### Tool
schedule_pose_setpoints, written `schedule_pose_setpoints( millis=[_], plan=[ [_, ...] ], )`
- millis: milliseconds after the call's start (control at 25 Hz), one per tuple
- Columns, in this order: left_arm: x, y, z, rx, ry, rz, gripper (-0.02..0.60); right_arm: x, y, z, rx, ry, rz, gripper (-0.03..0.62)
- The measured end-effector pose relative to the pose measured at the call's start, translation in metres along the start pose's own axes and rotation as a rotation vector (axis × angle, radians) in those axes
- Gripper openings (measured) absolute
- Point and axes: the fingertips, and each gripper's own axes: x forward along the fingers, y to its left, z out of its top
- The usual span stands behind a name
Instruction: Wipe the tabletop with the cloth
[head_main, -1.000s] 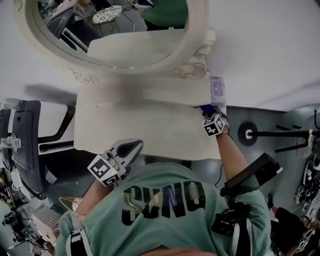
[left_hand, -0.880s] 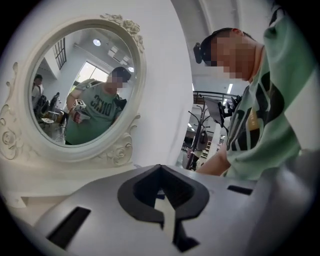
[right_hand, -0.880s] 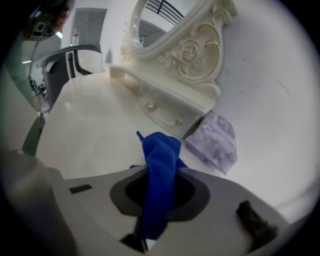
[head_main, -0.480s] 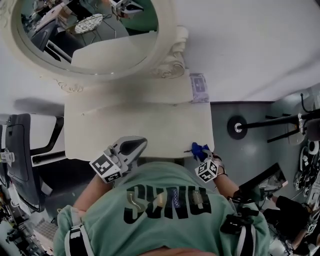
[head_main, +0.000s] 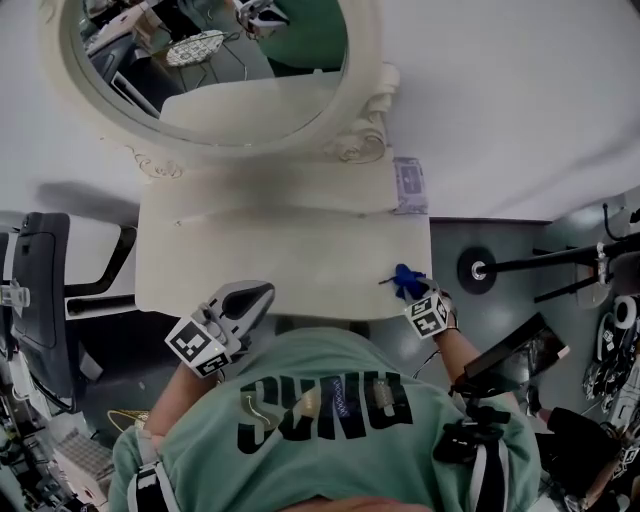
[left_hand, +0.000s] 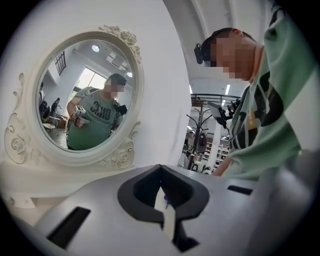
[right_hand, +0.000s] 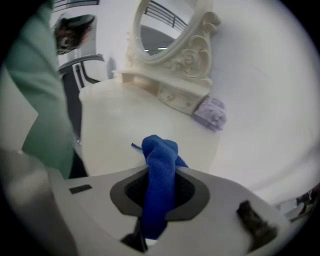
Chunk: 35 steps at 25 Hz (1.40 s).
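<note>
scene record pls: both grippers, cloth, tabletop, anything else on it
left gripper: shut, nothing held, at the table's front edge
right gripper: shut on blue cloth
blue cloth: bunched, sticks out past the jaws, over the front right corner; contact with the surface unclear
tabletop: cream vanity top
purple packet: lying at the rear right corner, beside the mirror base
mirror: oval, ornate cream frame, at the back
</note>
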Motion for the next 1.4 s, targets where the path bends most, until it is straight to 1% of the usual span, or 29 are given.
schedule_pose_setpoints(
  millis=[40, 120, 240, 360, 440, 520, 600, 680, 760, 880, 1000, 1120, 1160, 1240, 1280, 1320, 1400],
  plan=[
    [-0.006, 0.001, 0.000, 0.001, 0.000, 0.019, 0.004, 0.011, -0.028, 0.017, 0.021, -0.022, -0.040, 0.061],
    [-0.016, 0.001, 0.000, 0.002, 0.005, 0.050, 0.005, 0.034, -0.075, 0.051, 0.023, -0.039, -0.105, 0.061],
    [-0.025, 0.001, 0.000, 0.003, 0.010, 0.089, 0.004, 0.062, -0.122, 0.087, 0.003, -0.012, -0.151, 0.061],
    [-0.030, 0.000, -0.002, 0.004, 0.015, 0.113, 0.005, 0.082, -0.141, 0.099, -0.040, 0.044, -0.177, 0.061],
    [-0.031, -0.001, -0.003, 0.004, 0.020, 0.116, 0.005, 0.088, -0.145, 0.098, -0.055, 0.051, -0.189, 0.061],
    [-0.030, -0.001, -0.003, 0.005, 0.024, 0.111, 0.005, 0.088, -0.144, 0.097, -0.048, 0.046, -0.183, 0.061],
    [-0.027, 0.000, -0.003, 0.010, 0.029, 0.097, 0.004, 0.084, -0.137, 0.093, -0.046, 0.054, -0.161, 0.061],
    [-0.021, -0.001, -0.002, 0.017, 0.026, 0.074, 0.005, 0.074, -0.120, 0.078, -0.066, 0.072, -0.128, 0.061],
    [-0.013, -0.004, 0.001, 0.025, 0.017, 0.043, 0.005, 0.055, -0.093, 0.050, -0.105, 0.092, -0.088, 0.061],
    [0.000, -0.007, 0.004, 0.028, 0.007, -0.007, 0.005, 0.018, -0.032, -0.002, -0.157, 0.118, -0.019, 0.061],
    [0.013, -0.013, 0.002, 0.016, 0.004, -0.051, 0.005, -0.017, 0.021, -0.049, -0.144, 0.123, 0.014, 0.061],
    [0.029, -0.022, 0.002, 0.020, 0.007, -0.097, 0.005, -0.031, 0.048, -0.080, -0.113, 0.134, 0.018, 0.061],
    [0.034, -0.024, 0.004, 0.022, 0.007, -0.109, 0.005, -0.030, 0.055, -0.090, -0.114, 0.157, 0.037, 0.061],
    [0.041, -0.029, 0.006, 0.023, 0.005, -0.122, 0.005, -0.027, 0.072, -0.114, -0.108, 0.223, 0.103, 0.061],
    [0.043, -0.032, 0.007, 0.022, 0.004, -0.125, 0.005, -0.026, 0.078, -0.121, -0.095, 0.234, 0.131, 0.061],
    [0.045, -0.034, 0.008, 0.021, 0.004, -0.126, 0.005, -0.027, 0.081, -0.121, -0.079, 0.218, 0.149, 0.061],
    [0.045, -0.036, 0.007, 0.024, 0.009, -0.121, 0.005, -0.032, 0.073, -0.097, -0.059, 0.123, 0.154, 0.061]
  ],
)
